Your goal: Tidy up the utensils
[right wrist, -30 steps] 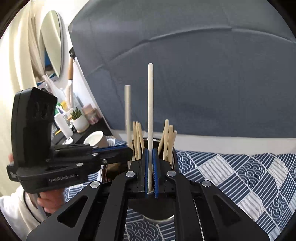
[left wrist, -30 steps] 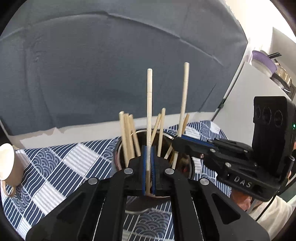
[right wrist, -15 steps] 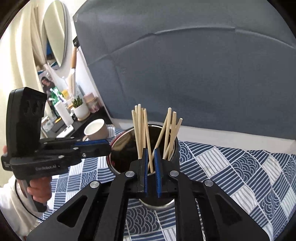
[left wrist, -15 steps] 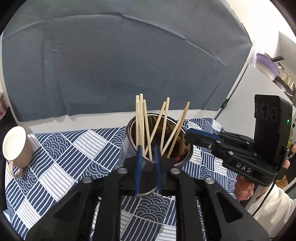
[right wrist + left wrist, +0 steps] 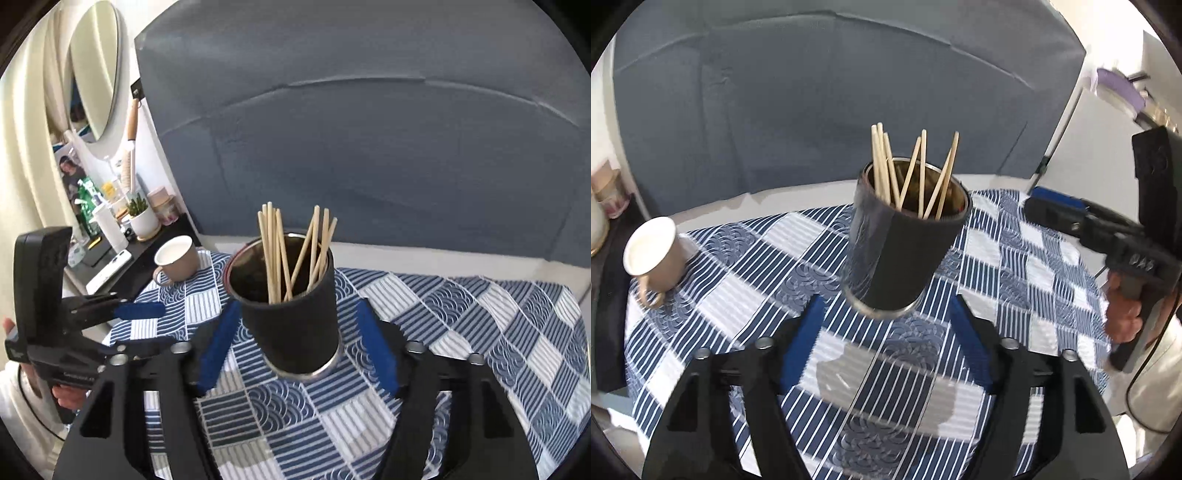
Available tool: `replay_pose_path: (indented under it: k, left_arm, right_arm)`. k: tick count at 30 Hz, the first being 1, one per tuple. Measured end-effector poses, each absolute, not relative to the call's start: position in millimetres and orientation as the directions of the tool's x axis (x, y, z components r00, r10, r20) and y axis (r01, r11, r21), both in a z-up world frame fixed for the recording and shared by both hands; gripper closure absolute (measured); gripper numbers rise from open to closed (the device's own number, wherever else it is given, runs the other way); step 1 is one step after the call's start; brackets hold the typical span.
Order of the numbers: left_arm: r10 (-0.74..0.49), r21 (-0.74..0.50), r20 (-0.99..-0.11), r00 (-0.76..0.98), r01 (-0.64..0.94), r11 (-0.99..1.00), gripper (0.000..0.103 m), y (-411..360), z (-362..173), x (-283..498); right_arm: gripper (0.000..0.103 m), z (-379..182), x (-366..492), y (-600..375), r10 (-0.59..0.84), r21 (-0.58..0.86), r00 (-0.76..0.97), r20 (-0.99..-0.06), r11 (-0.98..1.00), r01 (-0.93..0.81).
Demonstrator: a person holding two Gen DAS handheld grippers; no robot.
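Note:
A black-sleeved metal cup (image 5: 901,251) (image 5: 295,325) stands on the blue-and-white patterned cloth (image 5: 757,266) (image 5: 480,314). Several wooden chopsticks (image 5: 880,162) (image 5: 271,251) stand in it, leaning apart. My left gripper (image 5: 885,300) is a little back from the cup's base, its jaws opening wide with nothing held. My right gripper (image 5: 299,304) is also opening. The cup shows in the gap between its blue pads, which do not touch it. Each view also shows the other gripper (image 5: 1052,206) (image 5: 122,304) off to the side, empty.
A beige mug (image 5: 653,254) (image 5: 177,258) stands on the cloth's far left corner. A dark side shelf (image 5: 110,258) beyond it carries bottles, a potted plant and a mirror. A grey backdrop (image 5: 369,147) rises behind the table. A hand (image 5: 1123,314) grips the right gripper's handle.
Both grippers held a chopstick upright over the cup. They let go, the sticks dropped in among the others, and both grippers opened wide and drew back from the cup.

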State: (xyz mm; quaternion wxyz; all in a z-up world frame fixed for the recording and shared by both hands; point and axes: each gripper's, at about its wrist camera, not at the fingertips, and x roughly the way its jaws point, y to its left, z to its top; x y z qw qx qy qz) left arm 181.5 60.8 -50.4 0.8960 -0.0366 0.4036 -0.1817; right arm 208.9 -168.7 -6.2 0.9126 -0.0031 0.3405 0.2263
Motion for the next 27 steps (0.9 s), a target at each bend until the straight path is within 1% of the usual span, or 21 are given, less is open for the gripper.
replay_pose_path:
  k: [1, 2, 3, 5, 7, 9, 10, 13, 17, 18, 21, 24, 27]
  left_arm:
    - [-0.335, -0.195, -0.714, 0.615, 0.286, 0.938, 0.020, 61, -50, 174]
    - [-0.317, -0.179, -0.716, 0.622, 0.276, 0.944, 0.015, 61, -49, 168]
    - [-0.293, -0.158, -0.714, 0.636, 0.261, 0.952, 0.014, 62, -47, 158]
    - [-0.262, -0.134, -0.716, 0.647, 0.241, 0.961, 0.009, 63, -43, 144]
    - [-0.243, -0.119, -0.713, 0.657, 0.228, 0.966, 0.009, 62, -37, 128]
    - [-0.215, -0.102, -0.716, 0.664, 0.205, 0.973, 0.008, 62, -32, 113]
    - [-0.215, -0.105, -0.719, 0.661, 0.203, 0.974, 0.006, 61, -31, 106]
    - [-0.239, -0.134, -0.708, 0.664, 0.206, 0.969, 0.006, 58, -23, 83]
    - [-0.215, -0.112, -0.698, 0.683, 0.193, 0.975, 0.006, 50, -15, 57]
    - [-0.215, -0.110, -0.699, 0.682, 0.194, 0.975, 0.006, 48, -13, 51]
    - [-0.202, -0.101, -0.705, 0.680, 0.186, 0.977, 0.006, 42, -10, 41]
    - [-0.239, -0.174, -0.711, 0.662, 0.163, 0.971, 0.006, 41, -7, 33]
    - [-0.245, -0.228, -0.706, 0.664, 0.114, 0.967, 0.006, 43, -3, 27]
  right_arm:
    - [0.025, -5, 204, -170, 0.406, 0.145, 0.668, -0.624, 0.900, -0.412]
    - [0.022, -5, 197, -171, 0.395, 0.137, 0.672, -0.627, 0.905, -0.403]
    - [0.016, -5, 192, -172, 0.392, 0.137, 0.672, -0.628, 0.906, -0.401]
    - [0.016, -4, 178, -176, 0.384, 0.139, 0.670, -0.635, 0.910, -0.390]
    - [0.012, -4, 166, -179, 0.370, 0.132, 0.667, -0.646, 0.916, -0.380]
    - [0.012, -5, 151, -182, 0.348, 0.121, 0.668, -0.657, 0.924, -0.363]
    - [0.012, -6, 146, -181, 0.343, 0.113, 0.665, -0.664, 0.924, -0.364]
    - [0.011, -8, 126, -188, 0.321, 0.110, 0.657, -0.682, 0.933, -0.343]
    - [0.010, -6, 104, -197, 0.313, 0.102, 0.646, -0.696, 0.934, -0.343]
    - [0.008, -5, 99, -200, 0.310, 0.105, 0.648, -0.696, 0.936, -0.335]
    - [0.008, 0, 84, -207, 0.293, 0.104, 0.652, -0.699, 0.944, -0.313]
    - [0.008, 4, 75, -208, 0.268, 0.079, 0.661, -0.701, 0.950, -0.301]
    - [0.008, 11, 63, -205, 0.246, 0.050, 0.676, -0.695, 0.954, -0.296]
